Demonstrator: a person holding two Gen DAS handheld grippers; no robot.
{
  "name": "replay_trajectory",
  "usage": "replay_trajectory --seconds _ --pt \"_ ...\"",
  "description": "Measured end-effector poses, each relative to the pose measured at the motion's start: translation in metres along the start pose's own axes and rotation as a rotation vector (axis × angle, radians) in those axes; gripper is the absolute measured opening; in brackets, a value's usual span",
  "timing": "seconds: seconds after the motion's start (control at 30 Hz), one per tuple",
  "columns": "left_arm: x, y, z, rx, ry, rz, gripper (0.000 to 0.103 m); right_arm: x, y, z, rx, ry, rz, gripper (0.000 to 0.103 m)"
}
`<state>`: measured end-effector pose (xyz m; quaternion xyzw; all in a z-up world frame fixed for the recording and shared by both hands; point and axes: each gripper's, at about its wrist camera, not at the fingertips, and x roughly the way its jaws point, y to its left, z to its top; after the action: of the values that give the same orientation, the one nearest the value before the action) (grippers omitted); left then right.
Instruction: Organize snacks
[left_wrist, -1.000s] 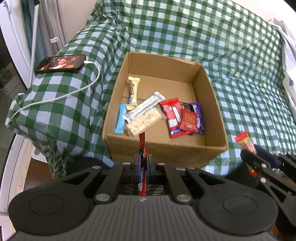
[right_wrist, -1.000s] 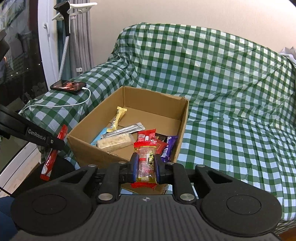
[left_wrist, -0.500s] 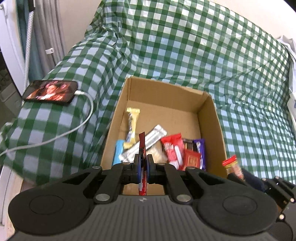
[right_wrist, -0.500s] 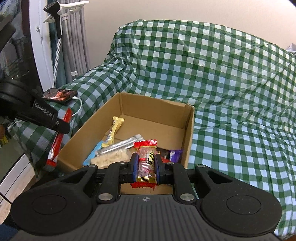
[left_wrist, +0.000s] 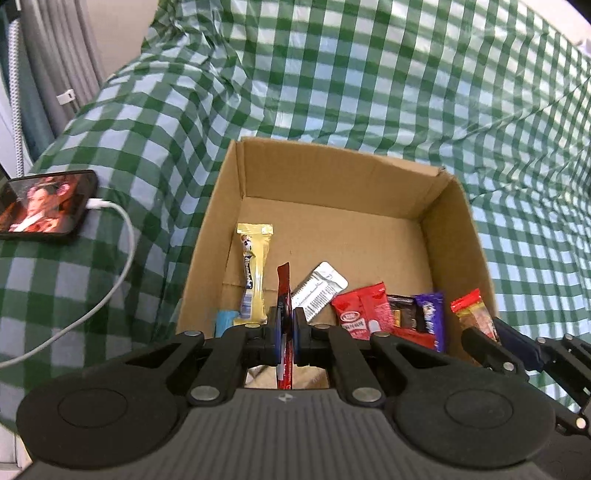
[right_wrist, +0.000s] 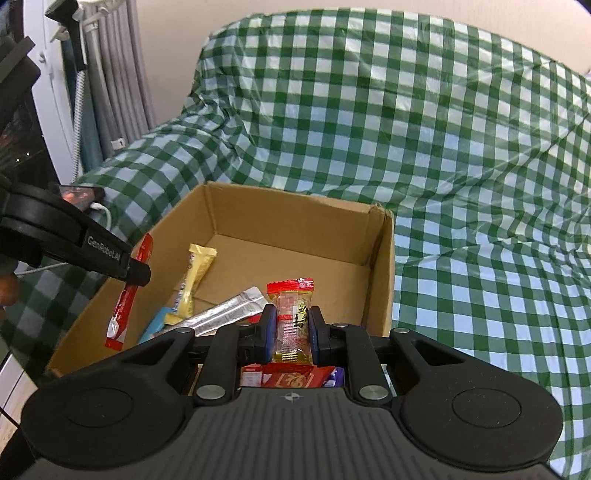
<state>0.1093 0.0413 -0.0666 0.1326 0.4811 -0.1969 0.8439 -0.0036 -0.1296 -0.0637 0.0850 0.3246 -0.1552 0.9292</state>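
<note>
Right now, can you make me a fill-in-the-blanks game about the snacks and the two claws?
1. The left claw is shut on a thin ____ snack stick.
2. The right claw pinches a candy over the cardboard ____.
3. The box sits on a green and white ____ cloth.
4. A white cable is plugged into the ____ beside the box.

Missing words: red; box; checked; phone
</note>
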Motion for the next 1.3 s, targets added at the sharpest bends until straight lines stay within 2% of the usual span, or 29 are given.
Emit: replay_trajectory --seconds 0.33,0.4,0.47,0.53,0.57,0.6,0.7,0.9,1.03,1.3 --pt "0.043 -0.005 0.008 0.032 0.054 -0.002 0.007 0.038 -0.015 0.001 0.014 0.058 -0.004 0.019" --pt "0.046 -0.005 0.008 0.046 0.063 -0.007 0.025 0.042 -0.017 0.001 0.013 0.066 0.005 0.019" --pt "0.044 -0.005 0.006 0.057 0.063 0.026 0.102 0.043 -0.018 0.001 0.018 0.069 0.021 0.021" --pt "0.031 -0.002 0.000 0.051 -0.007 0.088 0.103 0.039 -0.019 0.002 0.030 0.065 0.014 0.042" --pt "0.024 -0.001 -0.003 0.061 -0.025 0.100 0.103 0.035 -0.020 0.002 0.039 0.053 0.000 0.067" --pt "0.019 0.000 -0.007 0.078 -0.028 0.113 0.103 0.029 -0.023 0.001 0.048 0.036 -0.013 0.082" --pt "0.010 0.002 -0.024 0.112 0.015 0.143 0.103 0.010 -0.028 -0.007 0.050 0.022 -0.012 0.087" --pt "-0.027 0.006 -0.064 0.078 0.059 0.122 0.103 -0.027 -0.010 -0.031 0.058 0.031 -0.031 0.091" --pt "-0.059 0.005 -0.087 0.066 0.035 0.107 0.103 -0.056 0.003 -0.044 0.068 0.024 -0.049 0.095" --pt "-0.110 -0.004 -0.125 0.073 -0.025 0.103 0.103 -0.110 0.030 -0.067 0.008 -0.037 -0.058 0.098"
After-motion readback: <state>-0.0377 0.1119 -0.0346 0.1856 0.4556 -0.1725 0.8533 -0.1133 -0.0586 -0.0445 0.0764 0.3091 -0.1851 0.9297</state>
